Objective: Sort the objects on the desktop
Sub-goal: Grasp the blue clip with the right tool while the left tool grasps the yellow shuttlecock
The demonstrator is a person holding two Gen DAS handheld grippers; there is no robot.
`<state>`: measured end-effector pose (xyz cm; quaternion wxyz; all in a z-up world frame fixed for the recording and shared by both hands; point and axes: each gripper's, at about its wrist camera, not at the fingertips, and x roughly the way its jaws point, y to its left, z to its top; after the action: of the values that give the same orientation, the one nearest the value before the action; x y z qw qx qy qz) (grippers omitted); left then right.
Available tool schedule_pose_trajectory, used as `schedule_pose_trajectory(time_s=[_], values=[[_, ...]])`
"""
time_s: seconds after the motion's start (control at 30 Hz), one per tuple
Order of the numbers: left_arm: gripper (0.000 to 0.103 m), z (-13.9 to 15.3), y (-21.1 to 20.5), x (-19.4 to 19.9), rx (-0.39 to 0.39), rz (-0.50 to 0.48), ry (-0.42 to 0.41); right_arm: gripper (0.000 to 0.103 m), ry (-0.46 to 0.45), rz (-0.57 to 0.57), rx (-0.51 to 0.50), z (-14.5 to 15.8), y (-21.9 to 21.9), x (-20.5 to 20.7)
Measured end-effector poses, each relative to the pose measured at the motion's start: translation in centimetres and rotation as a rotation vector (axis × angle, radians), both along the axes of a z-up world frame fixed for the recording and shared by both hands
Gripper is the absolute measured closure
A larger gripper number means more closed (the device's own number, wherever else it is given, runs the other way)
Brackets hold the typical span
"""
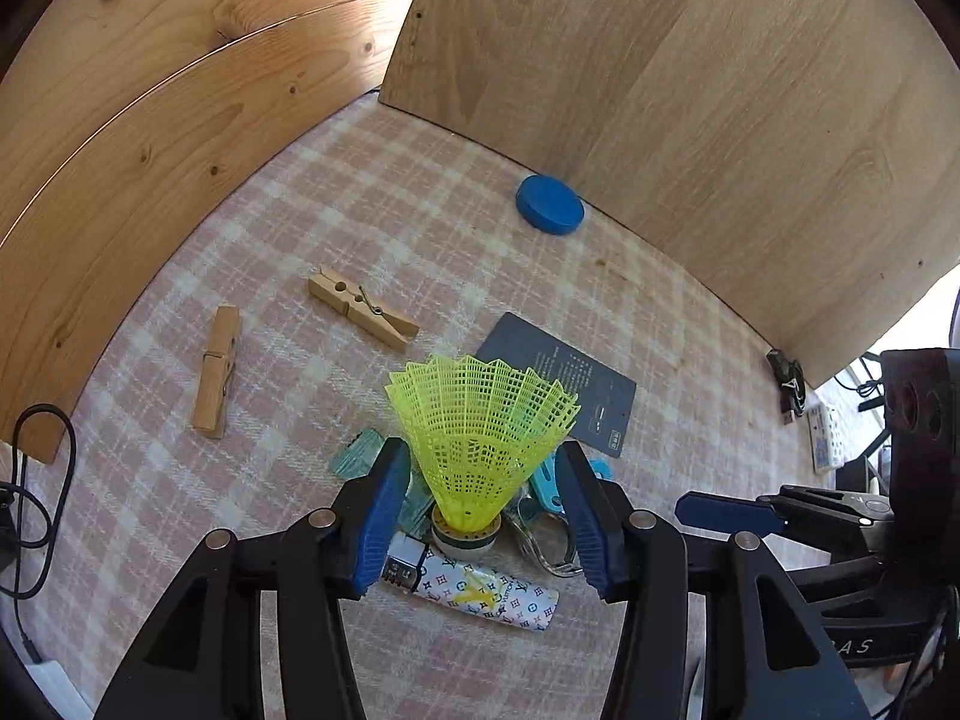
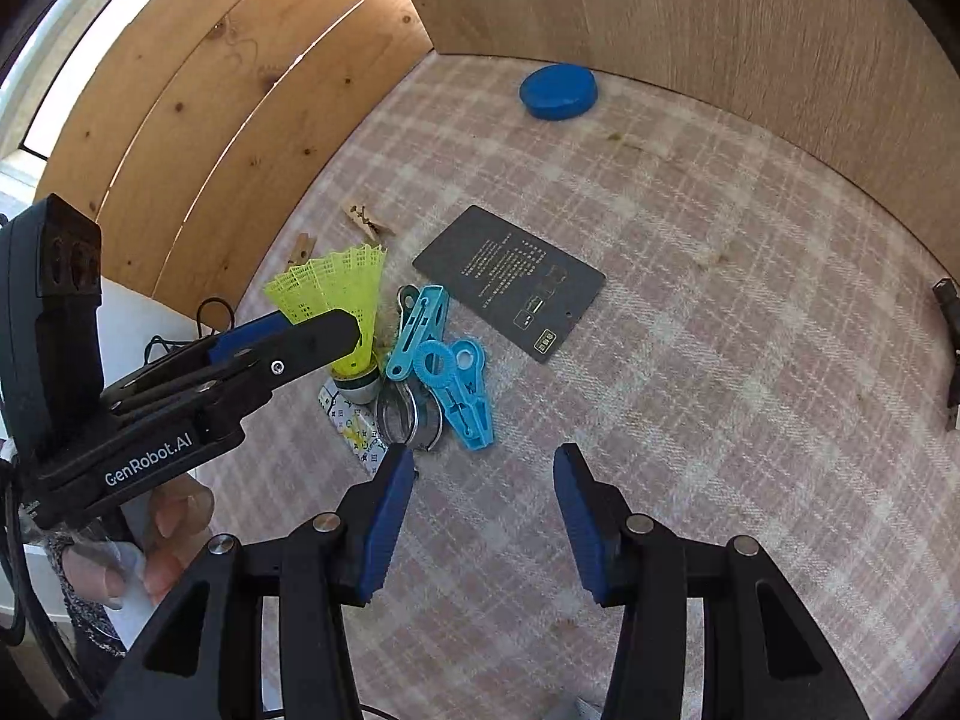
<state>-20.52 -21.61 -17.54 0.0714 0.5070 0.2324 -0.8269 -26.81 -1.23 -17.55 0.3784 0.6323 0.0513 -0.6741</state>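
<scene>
A yellow plastic shuttlecock (image 1: 480,420) stands upright with its cork on a white patterned lighter (image 1: 480,591). My left gripper (image 1: 480,450) is open around it, both blue pads clear of the skirt. Beside the pile lie two light blue plastic clips (image 2: 447,372), a metal-rimmed ring (image 2: 411,414) and a teal stack (image 1: 360,450). A dark card (image 2: 510,282) lies further back. My right gripper (image 2: 483,456) hovers open over bare cloth just in front of the clips, with nothing between its fingers.
Two wooden clothespins (image 1: 363,309) (image 1: 217,372) lie left of the pile. A blue round lid (image 2: 558,91) rests against the back wooden panel (image 2: 720,30). Plank walls close the left side. Cables (image 1: 36,480) hang at the left edge, and a black clip (image 2: 948,324) lies at the right edge.
</scene>
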Motion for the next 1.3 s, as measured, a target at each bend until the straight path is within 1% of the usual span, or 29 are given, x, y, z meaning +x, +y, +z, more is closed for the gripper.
schedule_pose_trajectory(time_s=[0.1,0.27,0.33,0.43,0.5,0.57,0.67,0.73,0.8,0.9,0.97,1.07,1.2,1.3], values=[[0.049,-0.4,-0.7,-0.2,0.0,0.015,0.001,0.059,-0.005,0.004,0.004,-0.7,-0.7,-0.2],[0.049,-0.5,-1.4,-0.1,-0.001,0.023,0.009,0.066,0.017,0.026,0.026,-1.4,-1.9,-0.4],[0.049,-0.4,-1.7,0.1,0.015,0.029,0.017,0.069,0.033,0.035,0.034,-1.4,-2.4,-0.5],[0.048,-0.1,-1.8,0.6,0.057,0.027,0.035,0.069,0.038,0.045,0.034,-1.5,-3.0,-0.5],[0.045,0.0,-1.6,0.7,0.06,0.025,0.041,0.07,0.043,0.052,0.032,-1.5,-3.3,-0.5],[0.045,-0.3,-1.5,0.6,0.071,0.02,0.036,0.07,0.053,0.059,0.038,-1.7,-3.7,-0.5],[0.045,-0.7,-1.4,0.5,0.073,0.029,0.033,0.077,0.043,0.062,0.041,-2.3,-3.9,-0.5],[0.046,-1.0,-1.3,0.4,0.072,0.029,0.032,0.087,0.066,0.064,0.047,-2.4,-4.0,-0.5],[0.049,-1.4,-1.1,0.1,0.062,0.026,0.019,0.09,0.064,0.059,0.048,-2.6,-3.9,-0.8],[0.064,-1.8,-0.9,-0.1,0.051,0.019,0.009,0.091,0.044,0.036,0.036,-2.6,-3.2,-1.2],[0.068,-1.8,-1.1,-0.1,0.051,0.03,0.022,0.091,0.041,0.022,0.036,-2.4,-2.6,-1.4],[0.071,-1.4,-1.1,0.1,0.05,0.027,0.028,0.091,0.018,0.002,0.011,-1.9,-1.4,-1.4],[0.072,0.0,-0.6,1.0,0.025,0.016,0.046,0.091,0.025,-0.012,-0.02,-0.4,0.2,-0.8],[0.073,1.3,-0.1,1.7,0.021,0.005,0.062,0.091,0.019,-0.034,-0.044,0.7,1.7,-0.3]])
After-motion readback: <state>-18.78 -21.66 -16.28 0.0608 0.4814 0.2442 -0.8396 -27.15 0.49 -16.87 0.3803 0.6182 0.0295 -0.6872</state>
